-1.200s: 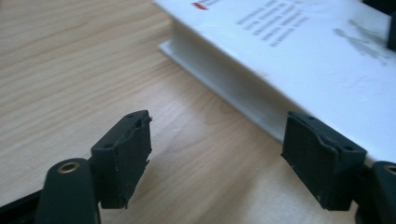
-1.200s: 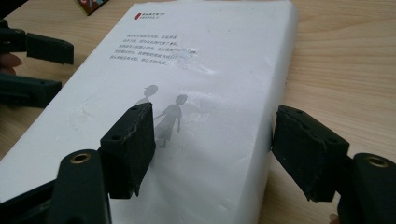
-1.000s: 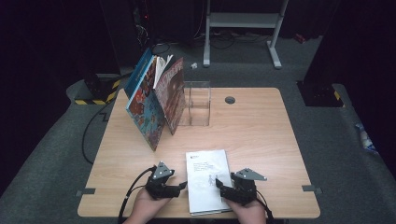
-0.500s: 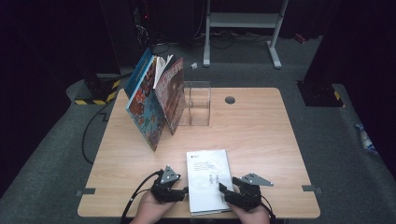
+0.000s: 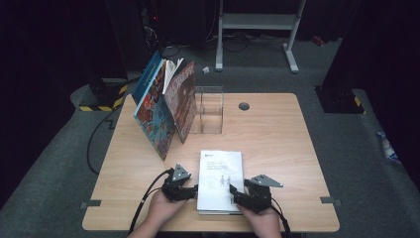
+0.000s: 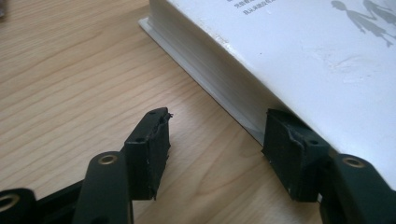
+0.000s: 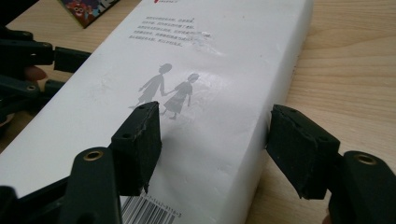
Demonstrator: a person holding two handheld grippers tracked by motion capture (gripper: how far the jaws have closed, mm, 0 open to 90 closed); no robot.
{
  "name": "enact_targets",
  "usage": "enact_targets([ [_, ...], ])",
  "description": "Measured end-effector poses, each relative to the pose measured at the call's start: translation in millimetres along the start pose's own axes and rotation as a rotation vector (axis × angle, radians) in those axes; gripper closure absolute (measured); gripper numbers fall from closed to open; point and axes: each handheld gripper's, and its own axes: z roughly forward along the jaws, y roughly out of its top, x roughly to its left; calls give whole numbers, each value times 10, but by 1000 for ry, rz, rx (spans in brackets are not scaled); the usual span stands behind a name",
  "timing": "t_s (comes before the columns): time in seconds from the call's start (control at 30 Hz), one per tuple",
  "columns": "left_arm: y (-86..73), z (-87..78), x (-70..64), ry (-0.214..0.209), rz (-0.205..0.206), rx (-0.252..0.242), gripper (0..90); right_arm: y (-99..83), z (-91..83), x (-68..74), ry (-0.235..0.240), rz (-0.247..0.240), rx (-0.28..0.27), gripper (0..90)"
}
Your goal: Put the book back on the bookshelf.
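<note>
You are bracketing the white book [image 5: 220, 181], lying flat near the front edge of the wood-grain table [image 5: 277, 144]. Left gripper [image 5: 190, 190]: jaws parted, one matte black pad touching the page block. Right gripper [image 5: 236, 197]: jaws spread, straddling the glossy cover's edge, not clamping.

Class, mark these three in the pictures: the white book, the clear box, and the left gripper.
white book [image 5: 220, 173]: high view, middle of its cover.
clear box [image 5: 208, 117]: high view, its front wall.
left gripper [image 6: 215, 135]: left gripper view, midway between its fingertips.
</note>
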Motion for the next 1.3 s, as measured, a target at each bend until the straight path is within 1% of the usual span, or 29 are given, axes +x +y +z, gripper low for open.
enact_targets([
  [0.03,-12,-19,25,13,-2,3,365,-10,3,7,8,-1,-4,350],
  [0.07,-30,-46,56,30,-7,5,363,-17,6,13,11,-5,-7,349],
  [0.1,-50,-75,95,44,-19,6,369,-19,6,13,13,-7,-8,348],
  [0.13,-69,-116,142,43,-45,0,371,-19,4,3,20,-9,-8,349],
  [0.17,-84,-167,184,22,-81,-29,371,-21,1,-10,29,-8,-6,348],
  [0.2,-85,-220,209,-4,-105,-58,371,-32,-1,-27,37,-9,-14,348],
  [0.23,-70,-261,202,-30,-116,-89,369,-53,-4,-40,47,0,-23,349],
  [0.27,-44,-288,177,-53,-114,-116,361,-77,-7,-54,56,9,-35,349],
  [0.3,-11,-295,141,-80,-112,-131,350,-99,-7,-62,61,17,-47,348],
  [0.33,23,-283,104,-110,-109,-141,328,-110,-6,-64,62,15,-55,349],
  [0.37,54,-256,63,-128,-108,-144,305,-111,-7,-66,64,11,-56,349],
  [0.4,79,-217,22,-140,-99,-143,287,-106,-7,-72,66,12,-53,349],
  [0.43,101,-166,-14,-147,-86,-129,268,-105,-8,-71,68,20,-50,349],
  [0.47,118,-103,-45,-155,-85,-110,247,-108,-8,-70,67,18,-52,349],
  [0.5,131,-44,-62,-163,-88,-90,227,-110,-9,-68,65,16,-54,350],
  [0.53,140,-3,-66,-189,-105,-90,207,-109,-9,-67,64,11,-54,351],
  [0.57,152,28,-72,-200,-111,-91,203,-105,-9,-67,64,7,-53,351],
  [0.63,172,72,-84,-213,-106,-98,197,-105,-10,-68,65,7,-52,351],
  [0.7,186,120,-84,-248,-119,-90,187,-110,-9,-68,65,6,-55,351],
  [0.87,187,168,-81,-265,-123,-92,146,-109,-8,-71,67,0,-55,350],
  [0.97,191,156,-96,-252,-108,-95,151,-112,-8,-69,65,-1,-56,350],
  [1.03,190,141,-117,-237,-109,-96,159,-118,-8,-65,63,1,-60,350],
  [1.1,186,131,-122,-232,-104,-101,169,-121,-8,-67,65,1,-62,350],
  [1.23,173,103,-74,-251,-108,-101,224,-116,-1,-80,74,-12,-63,345],
  [1.3,163,100,-73,-252,-110,-106,234,-110,-1,-81,74,-15,-59,345],
])
